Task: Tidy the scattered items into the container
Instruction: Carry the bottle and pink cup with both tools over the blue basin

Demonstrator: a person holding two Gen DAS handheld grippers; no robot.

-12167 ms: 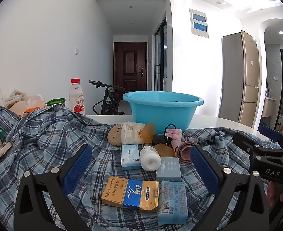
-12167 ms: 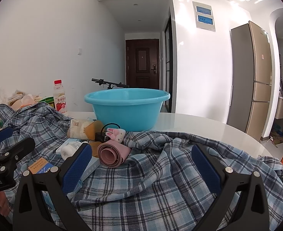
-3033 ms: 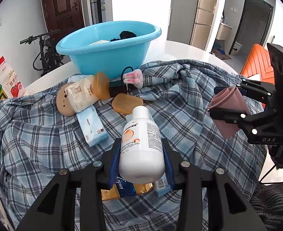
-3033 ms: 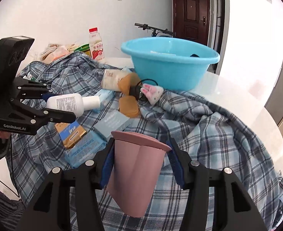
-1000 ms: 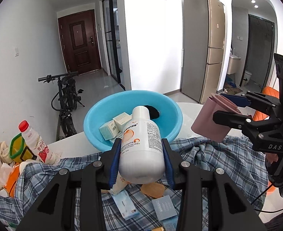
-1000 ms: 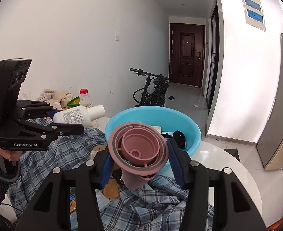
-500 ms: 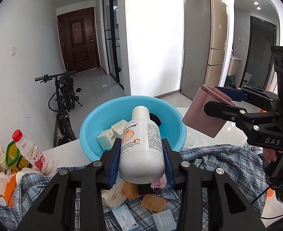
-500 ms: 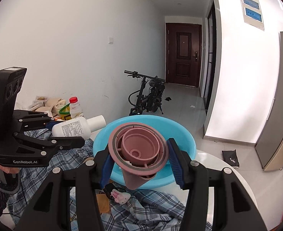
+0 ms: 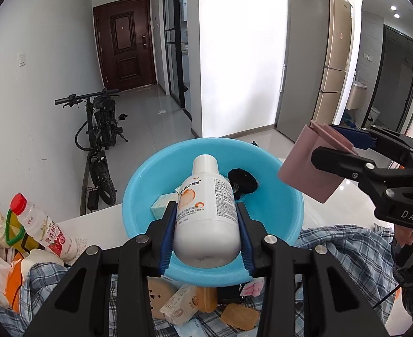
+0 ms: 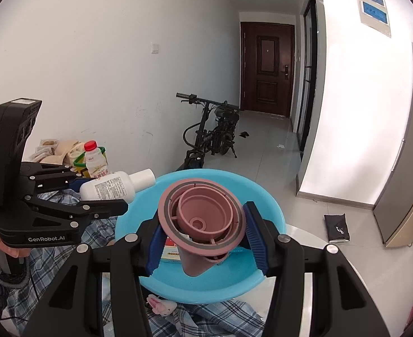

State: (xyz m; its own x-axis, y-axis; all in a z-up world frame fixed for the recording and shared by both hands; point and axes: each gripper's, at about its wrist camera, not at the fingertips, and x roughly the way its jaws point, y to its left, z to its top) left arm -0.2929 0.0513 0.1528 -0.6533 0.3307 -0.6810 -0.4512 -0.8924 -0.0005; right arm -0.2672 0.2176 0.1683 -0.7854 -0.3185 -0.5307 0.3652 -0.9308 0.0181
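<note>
My left gripper [image 9: 206,236] is shut on a white bottle [image 9: 206,210] and holds it over the near side of the blue basin [image 9: 279,205]. The same bottle [image 10: 113,186] shows in the right wrist view, at the basin's left rim. My right gripper [image 10: 199,237] is shut on a pink folding cup [image 10: 200,221], held over the basin [image 10: 271,210]; that cup [image 9: 307,165] hangs above the basin's right rim in the left wrist view. Small boxes [image 9: 161,203] and a black item [image 9: 243,179] lie inside the basin.
Soap bars [image 9: 240,316], a packet [image 9: 181,304] and a pink bunny toy [image 10: 161,307] lie on the plaid cloth [image 9: 344,241] in front of the basin. A drink bottle [image 9: 42,227] and bags stand at the left. A bicycle [image 10: 212,134] leans against the far wall.
Both grippers have moved forward toward the basin with their loads, so the basin looks larger and sits under the bottle and the cup. Neither grip has changed.
</note>
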